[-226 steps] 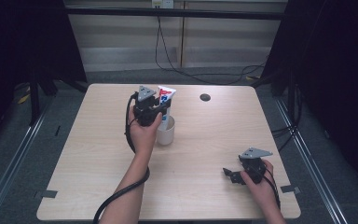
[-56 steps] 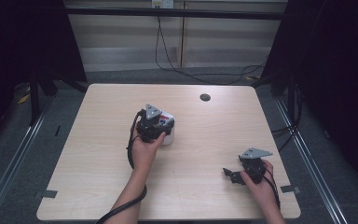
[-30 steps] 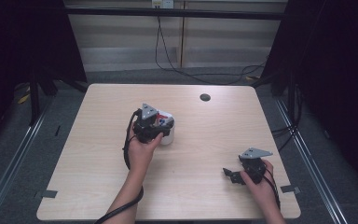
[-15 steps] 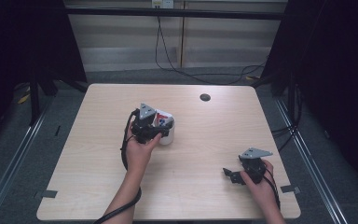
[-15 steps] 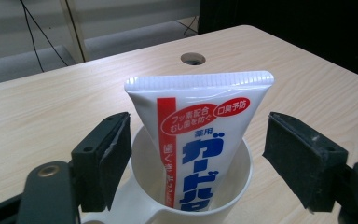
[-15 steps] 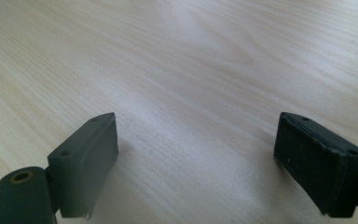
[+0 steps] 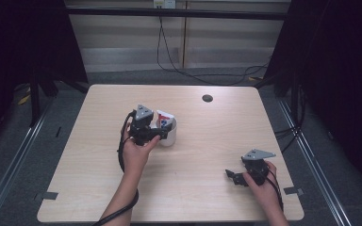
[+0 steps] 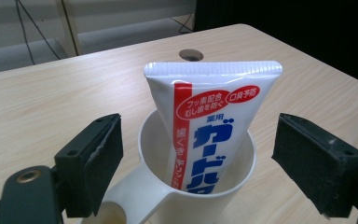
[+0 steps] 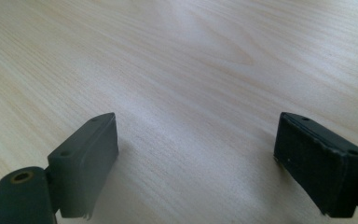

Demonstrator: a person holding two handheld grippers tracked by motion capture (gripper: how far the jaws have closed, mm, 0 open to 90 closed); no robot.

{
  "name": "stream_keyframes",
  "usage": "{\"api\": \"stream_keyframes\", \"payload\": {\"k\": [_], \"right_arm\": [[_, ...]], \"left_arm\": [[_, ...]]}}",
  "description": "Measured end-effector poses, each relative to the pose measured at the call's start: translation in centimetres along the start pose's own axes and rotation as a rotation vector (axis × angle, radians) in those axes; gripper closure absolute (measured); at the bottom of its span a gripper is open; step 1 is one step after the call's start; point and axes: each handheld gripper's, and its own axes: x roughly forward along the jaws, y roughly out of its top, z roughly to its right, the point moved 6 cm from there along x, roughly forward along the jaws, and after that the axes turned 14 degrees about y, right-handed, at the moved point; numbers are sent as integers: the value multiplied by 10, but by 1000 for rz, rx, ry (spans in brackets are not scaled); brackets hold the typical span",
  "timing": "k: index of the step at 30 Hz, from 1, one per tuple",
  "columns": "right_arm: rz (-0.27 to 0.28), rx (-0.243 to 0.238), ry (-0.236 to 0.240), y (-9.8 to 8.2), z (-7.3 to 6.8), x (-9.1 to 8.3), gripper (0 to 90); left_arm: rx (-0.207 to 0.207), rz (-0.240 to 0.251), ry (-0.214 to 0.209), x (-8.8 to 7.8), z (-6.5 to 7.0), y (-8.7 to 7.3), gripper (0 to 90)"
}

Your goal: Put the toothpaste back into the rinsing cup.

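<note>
A white mug [image 7: 170, 137] stands near the middle of the wooden table [image 7: 202, 202]. A white toothpaste tube [image 7: 164, 119] with red and blue print stands in it, crimped end up, leaning on the rim. In the left gripper view the tube [image 8: 214, 116] rises out of the mug [image 8: 242, 175] between my jaws. My left gripper [image 7: 158, 133] is right beside the mug; its jaws have just been opening and stand wide, clear of the tube on both sides. My right gripper [image 7: 233, 176] rests low near the table's front right, open over bare wood [image 9: 196, 154].
A dark round hole [image 7: 207, 98] sits in the tabletop at the back right of centre. Cables hang behind the table's far edge. Metal rails run along the floor on both sides.
The left gripper, which earlier held the tube above the mug, lowered it into the mug and has drawn slightly back toward the left. The right gripper has kept still.
</note>
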Motion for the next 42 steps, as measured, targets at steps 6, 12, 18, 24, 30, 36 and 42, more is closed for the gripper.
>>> {"api": "stream_keyframes", "payload": {"k": [6,12,18,24,30,36,42], "right_arm": [[1,-2,0,0,0,0,132],[0,-1,0,0,0,0,132],[0,0,0,0,0,0,132],[0,0,0,0,0,0,132],[1,-1,-1,0,0,0,132],[0,0,0,0,0,0,132],[0,0,0,0,0,0,132]], "left_arm": [[4,-17,-18,-3,-2,-3,155],[43,-29,-53,-10,-4,-8,155],[28,-54,-80,-15,-9,-12,156],[35,-59,-84,-21,-15,-16,156],[20,-53,-101,-27,-21,-20,158],[18,-55,-96,-31,-26,-25,158],[18,-51,-90,-38,-32,-28,159]]}}
